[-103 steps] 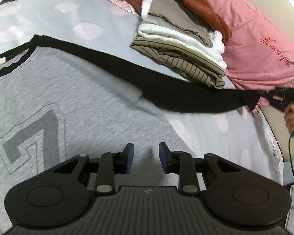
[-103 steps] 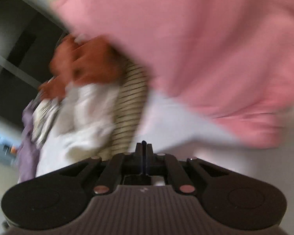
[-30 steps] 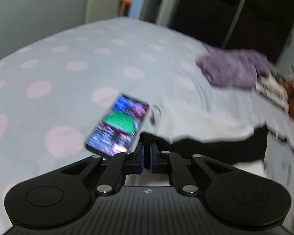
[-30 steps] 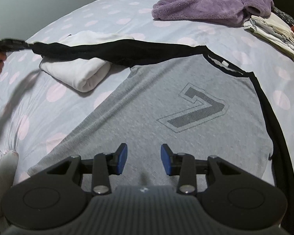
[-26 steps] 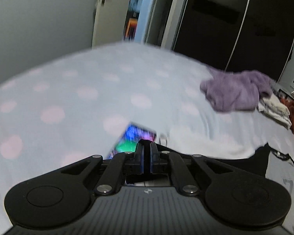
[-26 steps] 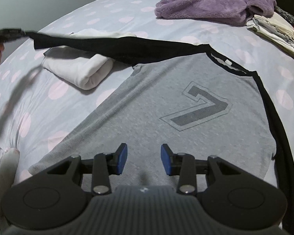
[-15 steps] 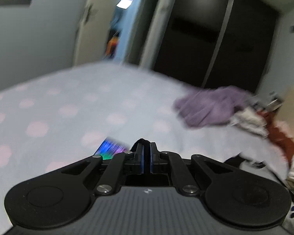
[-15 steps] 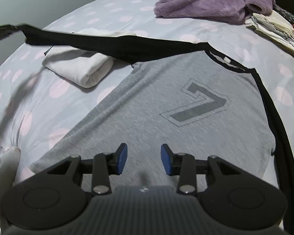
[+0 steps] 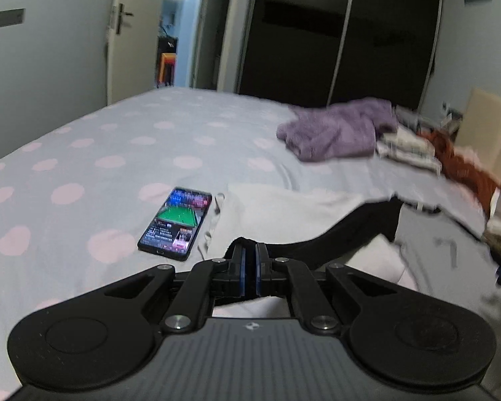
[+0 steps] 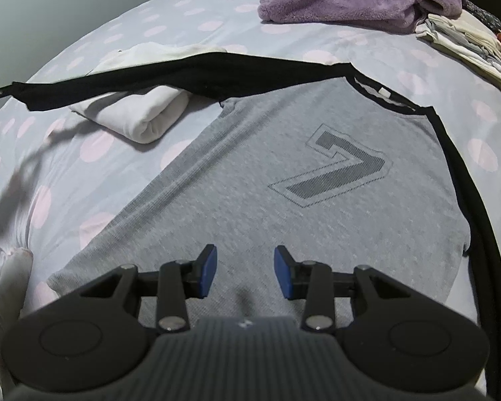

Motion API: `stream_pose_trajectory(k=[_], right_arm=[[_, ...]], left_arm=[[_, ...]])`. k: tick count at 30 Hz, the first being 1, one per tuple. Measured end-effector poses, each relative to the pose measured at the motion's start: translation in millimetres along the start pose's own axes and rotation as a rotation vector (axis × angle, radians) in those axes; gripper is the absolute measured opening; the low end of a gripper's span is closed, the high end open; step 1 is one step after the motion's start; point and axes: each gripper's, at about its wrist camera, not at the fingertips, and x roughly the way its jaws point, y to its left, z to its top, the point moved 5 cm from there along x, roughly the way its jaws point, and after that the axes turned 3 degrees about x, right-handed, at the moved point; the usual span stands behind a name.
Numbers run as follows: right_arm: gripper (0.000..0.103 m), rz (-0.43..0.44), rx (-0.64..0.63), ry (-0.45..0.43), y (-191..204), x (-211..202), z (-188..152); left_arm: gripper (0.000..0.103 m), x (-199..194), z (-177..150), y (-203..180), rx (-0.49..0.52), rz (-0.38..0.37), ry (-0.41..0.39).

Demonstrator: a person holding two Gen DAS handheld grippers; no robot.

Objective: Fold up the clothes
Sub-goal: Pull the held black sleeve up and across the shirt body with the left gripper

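Observation:
A grey shirt (image 10: 284,180) with a dark "7" on the chest and black sleeves lies flat on the bed. My left gripper (image 9: 249,260) is shut on the cuff of its black sleeve (image 9: 344,234), which is stretched out and lifted; in the right wrist view the sleeve (image 10: 143,80) runs left across a folded white garment (image 10: 140,117). My right gripper (image 10: 244,267) is open and empty, hovering over the shirt's lower hem.
A lit phone (image 9: 176,223) lies on the grey dotted bedspread (image 9: 93,167) beside the white garment. A purple fleece (image 10: 357,0) and a folded pale stack (image 10: 464,46) sit at the far side. Rust-coloured clothes (image 9: 464,167) lie far right.
My left gripper has pulled the black sleeve up and outward, tilting its view toward the room. The sleeve has risen off the white garment. My right gripper has stayed open over the hem.

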Motion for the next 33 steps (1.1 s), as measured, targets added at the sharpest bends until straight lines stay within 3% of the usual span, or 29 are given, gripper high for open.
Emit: stream_pose_trajectory(k=[1,3,7,10,12,16,19,25,26,27,28,33], right_arm=[[0.041,0.002,-0.001,0.001,0.4,0.5,0.1],[0.041,0.005,-0.003,0.002,1.3,1.6,0.3],[0.041,0.017,-0.016,0.019,5.0,6.0,0.9],[0.041,0.027,-0.058,0.047,12.3,9.8,2.9],[0.041,0.040,-0.123,0.078,22.3,12.7,7.0],[0.041,0.082,-0.243,0.097,48.9,17.1,26.6],[0.041,0.119,-0.272,0.084,70.5,23.2,40.6],[0.041,0.172,-0.313,0.091,100.0,24.4,37.2],[0.041,0.173,-0.316,0.094,102.3,24.1,35.4],[0.041,0.170,-0.308,0.097,101.6,22.8,33.0],[0.042,0.168,-0.299,0.100,100.9,21.6,30.7],[0.042,0.143,-0.269,0.117,91.7,16.1,19.9]], left_arm=[[0.004,-5.1,0.2,-1.7,0.003,-0.029,-0.021],[0.004,0.2,-5.9,-6.2,0.037,-0.066,0.026],[0.006,32.8,-56.5,-9.9,0.081,-0.098,0.279],[0.008,45.9,-82.3,-6.7,0.092,-0.073,0.373],[0.015,45.1,-87.1,-2.2,0.114,-0.058,0.364],[0.024,40.2,-59.7,7.7,0.134,-0.035,0.231],[0.025,71.1,-31.9,3.9,0.175,-0.095,0.197],[0.023,159.2,-21.2,-25.9,0.201,-0.252,0.391],[0.018,163.9,-22.3,-29.2,0.207,-0.262,0.403],[0.003,167.3,-23.3,-32.2,0.215,-0.268,0.413],[0.000,170.7,-24.2,-35.2,0.224,-0.273,0.422],[0.000,167.1,-17.1,-28.5,0.162,-0.279,0.408]])
